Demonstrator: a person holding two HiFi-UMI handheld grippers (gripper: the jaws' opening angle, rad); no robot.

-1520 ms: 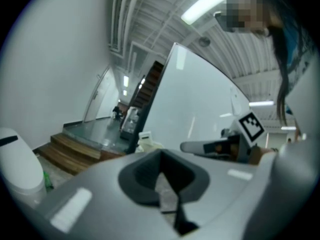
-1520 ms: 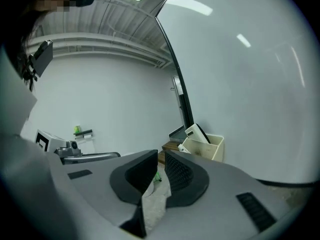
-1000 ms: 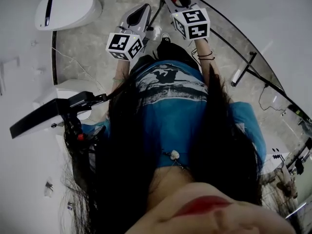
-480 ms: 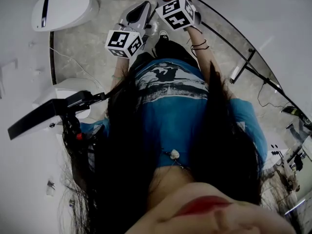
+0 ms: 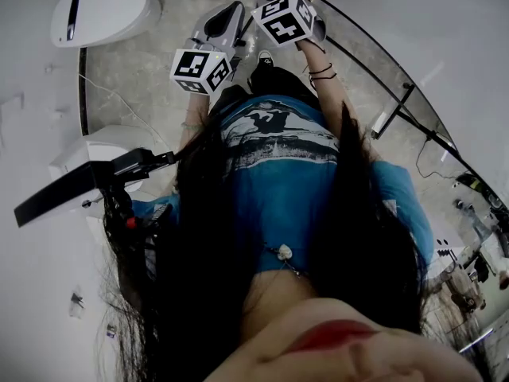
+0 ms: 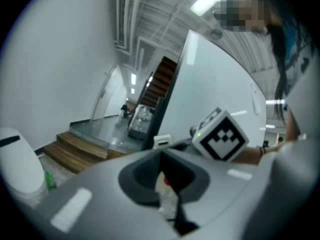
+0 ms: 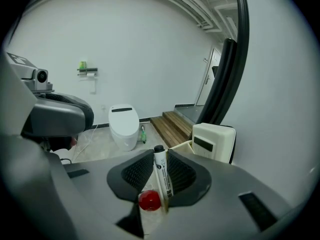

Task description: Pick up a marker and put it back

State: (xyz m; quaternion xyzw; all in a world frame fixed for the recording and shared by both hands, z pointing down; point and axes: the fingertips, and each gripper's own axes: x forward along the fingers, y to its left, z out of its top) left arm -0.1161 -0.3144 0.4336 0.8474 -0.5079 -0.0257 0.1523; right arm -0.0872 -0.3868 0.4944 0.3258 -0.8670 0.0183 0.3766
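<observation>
My right gripper (image 7: 160, 159) is shut on a white marker (image 7: 161, 176) with a black cap, which stands upright between the pads. A red round cap (image 7: 149, 200) shows just below it, near the jaws' base. A cream box (image 7: 212, 141) sits right behind the jaws. In the head view the right gripper's marker cube (image 5: 284, 18) is raised at the top, with the jaws beyond the frame edge. My left gripper (image 6: 161, 166) has its pads together; a blurred pale thing with a red dot shows below them. Its cube (image 5: 203, 70) is lower left of the right one.
A white toilet (image 5: 103, 10) stands on the stone floor at upper left, with a green bottle (image 7: 143, 134) beside it. A curved glass partition with a dark rim (image 5: 398, 78) runs along the right. Wooden steps (image 7: 172, 126) lie behind. A black and white handle (image 5: 79, 185) juts out at left.
My right gripper has moved up and to the left, toward the top of the head view. The left gripper has hardly moved.
</observation>
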